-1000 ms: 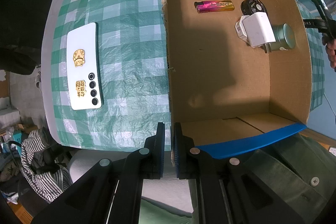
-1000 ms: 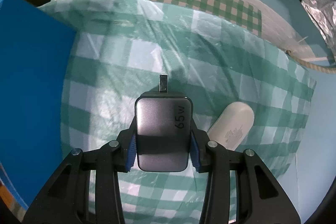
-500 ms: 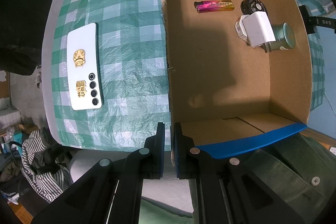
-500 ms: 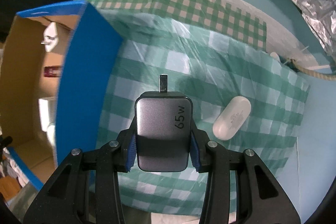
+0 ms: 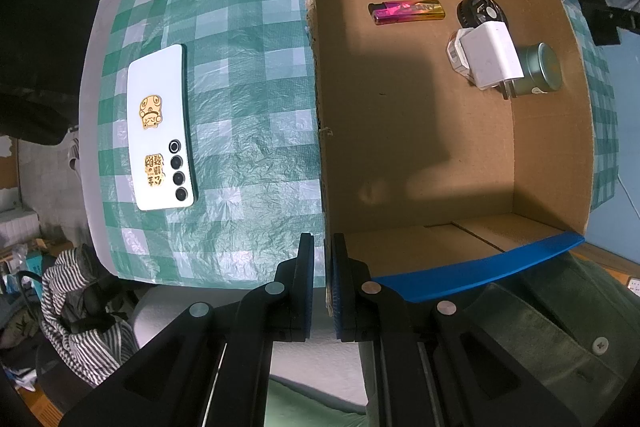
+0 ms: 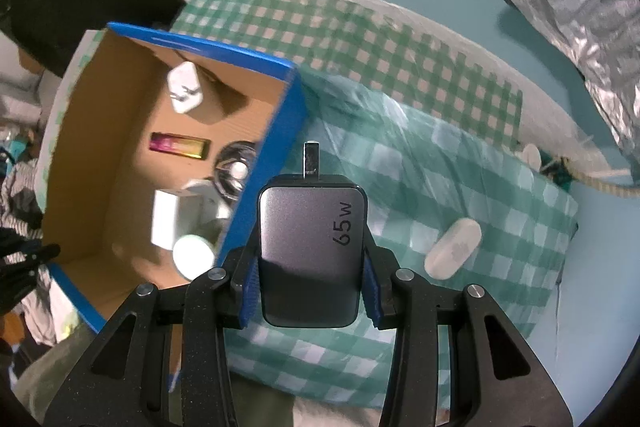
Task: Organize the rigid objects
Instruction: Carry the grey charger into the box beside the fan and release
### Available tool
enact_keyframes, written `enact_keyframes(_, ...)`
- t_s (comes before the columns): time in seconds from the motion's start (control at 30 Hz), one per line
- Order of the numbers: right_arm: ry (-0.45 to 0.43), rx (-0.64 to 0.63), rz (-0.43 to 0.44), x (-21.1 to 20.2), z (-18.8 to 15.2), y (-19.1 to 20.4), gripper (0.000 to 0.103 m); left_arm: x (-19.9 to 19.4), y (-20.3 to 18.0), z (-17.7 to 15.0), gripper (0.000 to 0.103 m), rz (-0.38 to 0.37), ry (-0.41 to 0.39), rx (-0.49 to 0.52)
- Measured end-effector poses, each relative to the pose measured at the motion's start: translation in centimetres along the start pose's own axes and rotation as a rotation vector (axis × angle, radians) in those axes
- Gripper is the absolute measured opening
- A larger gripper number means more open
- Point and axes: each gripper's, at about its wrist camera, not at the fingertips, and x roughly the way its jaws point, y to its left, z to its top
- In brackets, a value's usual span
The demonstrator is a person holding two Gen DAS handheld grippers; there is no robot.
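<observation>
The right gripper (image 6: 308, 259) pinches a grey 65W charger (image 6: 310, 251) above the checked tablecloth (image 6: 460, 187), beside the cardboard box (image 6: 264, 143). The left gripper (image 5: 322, 283) apparently clamps the box's wall.

- We see even, rather dim indoor light with a cool teal cast in both views.
- In the left wrist view a broad soft shadow lies across the cardboard box (image 5: 420, 147) floor, falling from its near side.
- The right wrist view is motion-blurred: the things inside the box and the white case (image 6: 453, 249) on the checked cloth (image 6: 420, 155) are smeared, while the gray charger (image 6: 310, 255) stays sharp.
- Fisheye bending curves all edges, and the corners go black.
- The crinkled foil (image 6: 580, 7) shows faint glare.
</observation>
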Motion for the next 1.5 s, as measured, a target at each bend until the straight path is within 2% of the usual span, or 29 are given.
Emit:
enact_keyframes(0.33,-0.017,-0.101,0.010,-0.7,1.4,4.2,0.041,0.0,0.0,0.0,0.009,0.001,0.000,0.003)
enact_keyframes(0.8,0.021,-0.201,-0.009,1.5,2.4,8.0,0.041,-0.1,-0.1,0.0,0.009,0.000,-0.001,0.002)
enact_keyframes(1.33,0.077,-0.237,-0.019,4.7,2.1,9.2,0.041,-0.1,-0.1,0.1,0.009,-0.003,-0.001,-0.001)
enact_keyframes(1.5,0.061,-0.244,-0.014,4.4,2.3,9.4,0.041,-0.1,-0.1,0.1,0.009,-0.002,-0.002,0.000)
